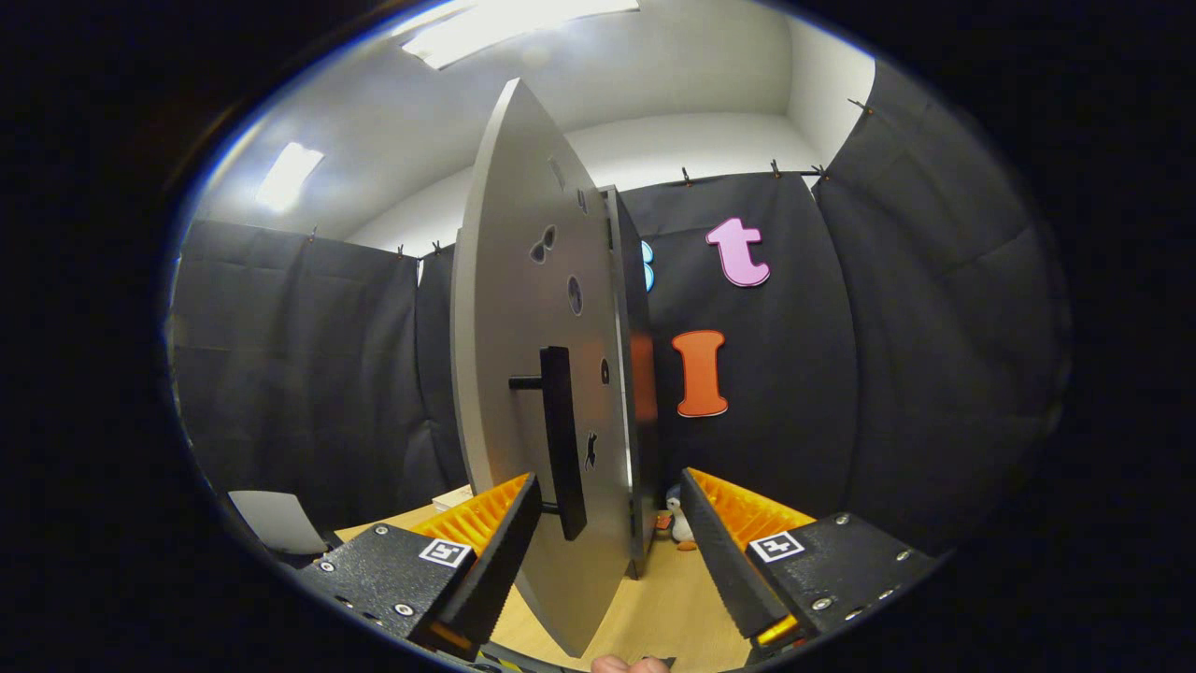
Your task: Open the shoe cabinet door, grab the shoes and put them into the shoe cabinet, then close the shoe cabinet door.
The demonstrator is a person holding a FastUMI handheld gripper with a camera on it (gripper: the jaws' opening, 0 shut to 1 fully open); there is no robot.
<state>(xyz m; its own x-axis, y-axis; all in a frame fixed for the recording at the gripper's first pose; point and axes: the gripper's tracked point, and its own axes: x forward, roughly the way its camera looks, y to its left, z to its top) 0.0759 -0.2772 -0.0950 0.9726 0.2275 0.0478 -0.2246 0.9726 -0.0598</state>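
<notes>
1. At the lower left of the frame a pale grey chair back (266, 521) stands against the black cloth wall (299, 374), just past the edge of the light wooden table (654, 612).
2. The gripper (612, 537) sits at the bottom centre, fingers spread wide and clamping nothing; the left finger (495, 537) lies on the handle side of the door, the right finger (724, 551) on the other side.
3. Between the fingers, and rising to the upper middle of the frame, stands the grey shoe cabinet door (523, 355), swung open and seen nearly edge-on. Its face carries several small dark cut-out shapes.
4. On that face a dark bar handle (561, 439) stands upright on short posts; its lower end is close beside the left finger's tip, though whether they touch cannot be told.
5. Just right of the door, the dark side of the shoe cabinet (638, 374) stands on the table.
6. At the cabinet's foot, beyond the right finger, a small penguin toy (679, 523) rests on the table.
</notes>
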